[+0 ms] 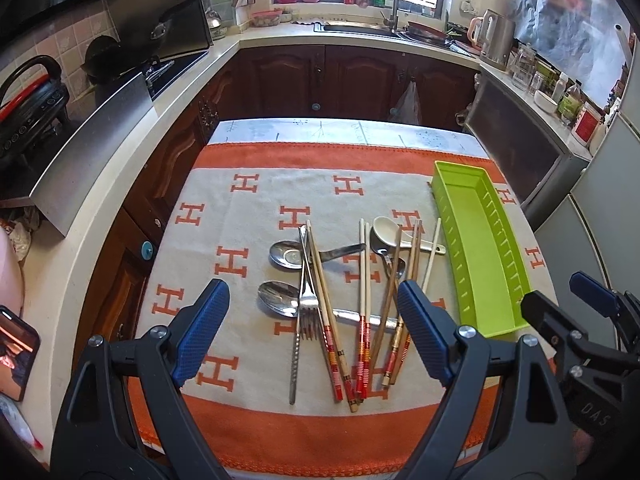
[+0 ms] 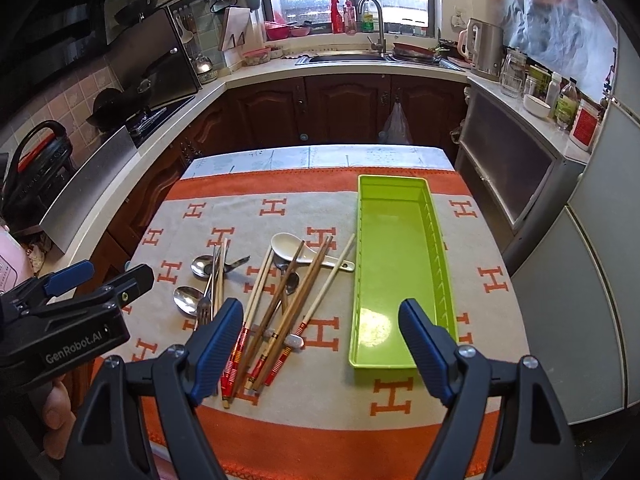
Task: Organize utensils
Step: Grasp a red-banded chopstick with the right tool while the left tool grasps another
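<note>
A heap of utensils lies on an orange-and-grey cloth (image 1: 240,208): several chopsticks (image 1: 364,300) (image 2: 260,300), a fork (image 1: 306,304) (image 2: 205,308), two steel spoons (image 1: 280,300) (image 2: 186,300), a steel ladle-like spoon (image 1: 288,255) and a white ceramic spoon (image 1: 386,230) (image 2: 288,246). An empty green tray (image 1: 484,248) (image 2: 396,264) stands lengthwise to their right. My left gripper (image 1: 312,320) hovers open above the near end of the heap, holding nothing. My right gripper (image 2: 320,340) hangs open between the chopsticks' ends and the tray's near end, also empty.
The cloth covers a small table (image 2: 312,156) in a kitchen. Dark wooden cabinets (image 1: 360,80) and a counter with a sink (image 1: 360,28) ring it at the back, a stove (image 1: 168,68) at the left, a grey fridge (image 2: 592,280) at the right.
</note>
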